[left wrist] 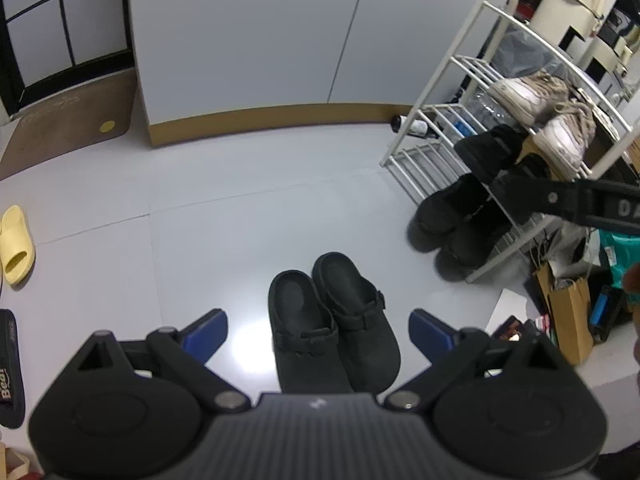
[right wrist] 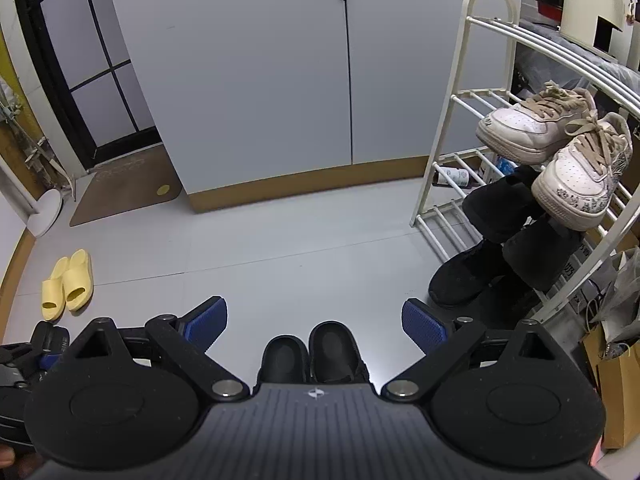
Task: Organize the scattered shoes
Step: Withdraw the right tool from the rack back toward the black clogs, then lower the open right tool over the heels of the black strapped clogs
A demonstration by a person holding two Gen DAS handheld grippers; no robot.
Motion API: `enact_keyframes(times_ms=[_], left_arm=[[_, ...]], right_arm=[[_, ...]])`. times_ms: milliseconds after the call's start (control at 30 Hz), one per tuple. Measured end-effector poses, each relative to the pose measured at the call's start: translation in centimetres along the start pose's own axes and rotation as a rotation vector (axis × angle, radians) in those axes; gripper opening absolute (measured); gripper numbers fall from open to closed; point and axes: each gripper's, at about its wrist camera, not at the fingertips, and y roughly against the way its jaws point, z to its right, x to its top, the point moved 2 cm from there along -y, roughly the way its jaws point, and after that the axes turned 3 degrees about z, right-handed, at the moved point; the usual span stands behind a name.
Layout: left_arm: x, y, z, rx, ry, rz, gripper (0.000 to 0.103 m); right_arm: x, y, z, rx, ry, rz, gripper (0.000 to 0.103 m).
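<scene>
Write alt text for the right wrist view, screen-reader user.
An open right claw hangs empty over a pair of black clogs set side by side on a grey floor. To the right, a white shoe rack holds white sneakers above black shoes; a pair of yellow slides lies at far left.

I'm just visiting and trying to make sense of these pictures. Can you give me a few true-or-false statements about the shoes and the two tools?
1. Both tools are open and hold nothing. True: left tool, right tool.
2. The black clogs sit on the rack. False: they stand side by side on the floor.
3. White sneakers rest on the shoe rack. True.
4. The yellow slides lie on the doormat. False: they lie on the bare floor, apart from it.
</scene>
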Motion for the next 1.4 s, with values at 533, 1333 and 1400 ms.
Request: enact_keyframes(times_ms=[533,1333,1400], left_arm=[[-0.1,0.6,0.9,-0.04,0.059,0.057,0.099],[0.9,-2.3,-2.3,-0.021,0.03,-0.03,0.099],[0.8,-2.5,-2.9,-0.01,0.032,-0.04,0.099]], right_arm=[[-1.4,-1.1,1.2,-0.038,0.025,-0.008,0.097],[-6.3,-16.7,-1.1,0.111,0.124,-0.45,0.072],[-7.9,-17.8,-2.0,0.092,0.17,-0.488,0.072]])
